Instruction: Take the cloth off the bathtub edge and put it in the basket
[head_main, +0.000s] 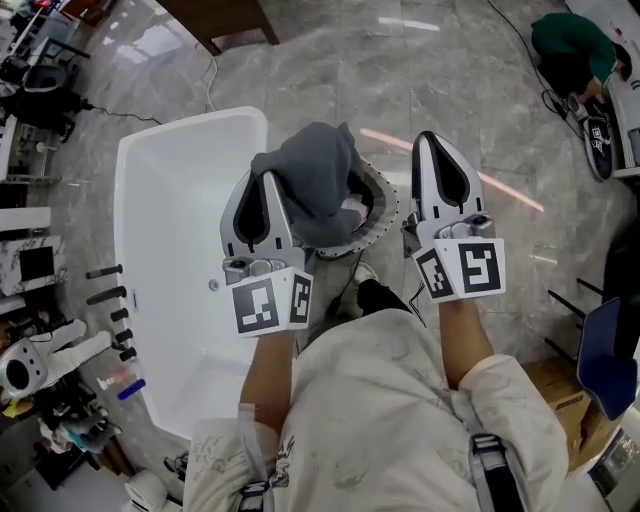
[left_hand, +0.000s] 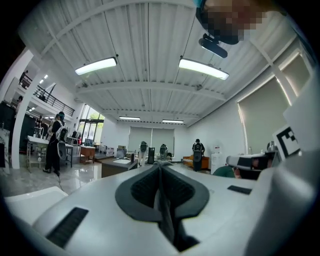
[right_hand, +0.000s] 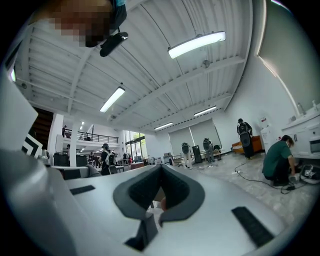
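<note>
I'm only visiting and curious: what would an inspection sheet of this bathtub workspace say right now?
Surface: grey stone floor.
Job's things: cloth heaped in the basket beside the bathtub; visible tub rim bare.
Clutter: dark small items left of the tub.
Grippers: left gripper and right gripper flank the basket; both look shut and empty.
Cables: black cable on the floor, upper right.
Surroundings: crouching person in green; cardboard box.
</note>
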